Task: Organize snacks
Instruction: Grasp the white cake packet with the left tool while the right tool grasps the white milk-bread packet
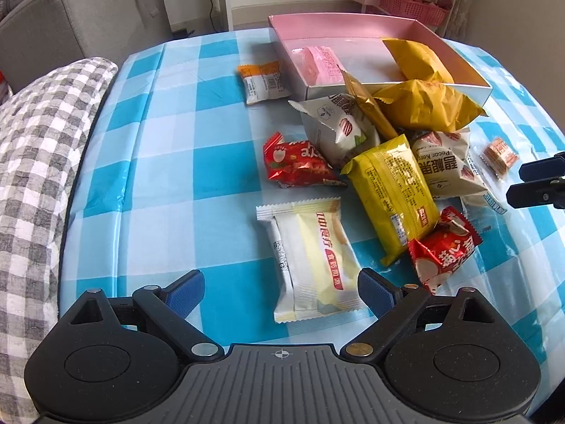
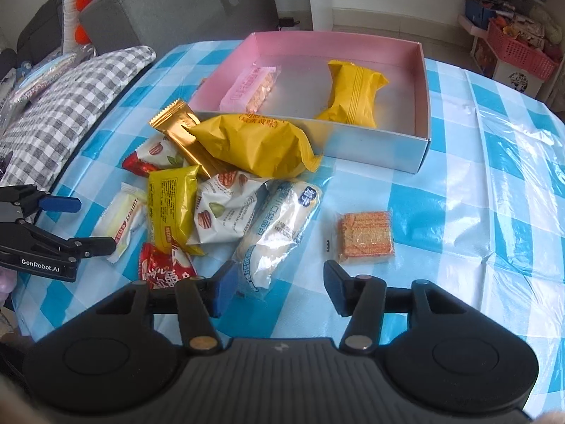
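Observation:
A pink box stands at the back of the checked table and holds a pink packet and a yellow packet. In front of it lies a pile of snack packets. My left gripper is open, and a white and yellow wafer packet lies on the cloth between its fingers, untouched. My right gripper is open too. The end of a white bread packet lies just inside its left finger. A small square biscuit pack sits ahead of its right finger.
The pile holds a large yellow bag, a gold packet, a yellow noodle-style pack, pecan bags and red packets. An orange and white packet lies apart. A checked cushion borders the table's left edge.

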A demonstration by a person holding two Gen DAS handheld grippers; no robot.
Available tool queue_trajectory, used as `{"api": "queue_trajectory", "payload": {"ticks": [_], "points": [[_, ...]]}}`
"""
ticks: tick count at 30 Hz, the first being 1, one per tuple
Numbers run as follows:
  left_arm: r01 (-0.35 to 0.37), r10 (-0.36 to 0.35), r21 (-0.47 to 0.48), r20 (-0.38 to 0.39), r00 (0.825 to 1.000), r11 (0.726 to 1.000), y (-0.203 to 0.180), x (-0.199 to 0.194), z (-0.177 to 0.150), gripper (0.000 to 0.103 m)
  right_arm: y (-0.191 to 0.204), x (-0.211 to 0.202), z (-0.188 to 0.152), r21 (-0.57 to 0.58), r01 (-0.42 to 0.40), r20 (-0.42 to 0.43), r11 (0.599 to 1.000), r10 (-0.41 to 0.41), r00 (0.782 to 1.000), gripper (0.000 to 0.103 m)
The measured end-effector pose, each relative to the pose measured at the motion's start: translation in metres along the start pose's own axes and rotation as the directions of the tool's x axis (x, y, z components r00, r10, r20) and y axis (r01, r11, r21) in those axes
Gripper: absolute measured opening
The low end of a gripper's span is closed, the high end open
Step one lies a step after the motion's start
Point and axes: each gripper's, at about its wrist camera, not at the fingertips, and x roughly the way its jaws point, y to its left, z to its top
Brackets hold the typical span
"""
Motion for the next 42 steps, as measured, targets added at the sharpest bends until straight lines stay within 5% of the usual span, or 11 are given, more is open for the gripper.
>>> {"api": "queue_trajectory", "payload": {"ticks": [8,17,20,25,27,42], "points": [[0.0,0.0,-0.032,-0.03,1.0,1.0,-0.01,0.019,0.006,0.094,0.003,0.025,0.011,0.088,-0.018,-0.026,0.996,0.02,0.999,0.049],[-0.056,0.057,0.019,-0.009,0.998,0.998,-0.021,0.026,0.008,0.092,0.016,0.044,0.011,0.019,0.094,-0.02,0.995,-0.094,0.995,0.048],[-0.049,0.049,0.019,-0.004,0.999,0.999,-0.019,0.024,0.007,0.084,0.018,0.042,0.009,-0.007,0.099,-0.016,0.995,-0.099,0.995,0.038],[-0.044,0.044,0.013,0.006,0.999,0.999,-0.012,0.017,0.006,0.053,0.015,0.038,0.008,-0.015,0.098,-0.019,0.995,-0.098,0.995,0.03],[-0.049,0.049,-0.001,0.007,0.999,0.999,-0.008,0.015,0.007,0.047,0.015,0.036,0.008,-0.013,0.099,-0.015,0.995,-0.099,0.995,0.029],[-0.033,0.034,-0.037,0.029,0.999,0.999,0.001,0.004,0.006,0.044,0.001,0.011,0.008,0.028,0.072,0.031,0.997,-0.073,0.997,0.019]]}}
